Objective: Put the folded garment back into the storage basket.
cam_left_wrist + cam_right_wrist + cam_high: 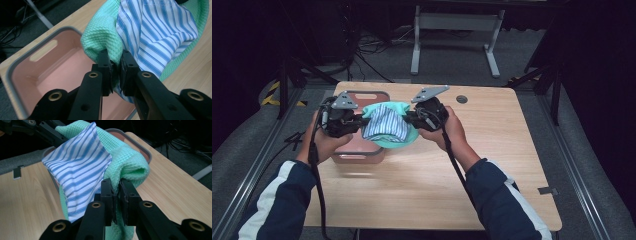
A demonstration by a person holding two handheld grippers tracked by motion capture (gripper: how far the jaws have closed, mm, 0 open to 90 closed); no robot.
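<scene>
A mint-green waffle cloth (pixel 401 139) and a blue-and-white striped cloth (pixel 385 125) lie stacked, the striped one on top, and hang between my two grippers above the table. My left gripper (pixel 359 121) is shut on their left edge, over the pink bin (pixel 357 150). From the other side my right gripper (pixel 408 118) is shut on the right edge. In the left gripper view the jaws pinch the green cloth (pixel 100 37) and striped cloth (pixel 160 32) over the open bin (pixel 50 72). The right gripper view shows the green cloth (pixel 130 165) and striped cloth (pixel 80 170) clamped between its jaws.
The pink bin with its grey rim stands at the table's left side, and its inside looks bare. A wooden table (pixel 492 165) spreads to the right and front. A round cable hole (pixel 462 99) sits near the far edge. A metal frame (pixel 457 30) stands on the floor beyond.
</scene>
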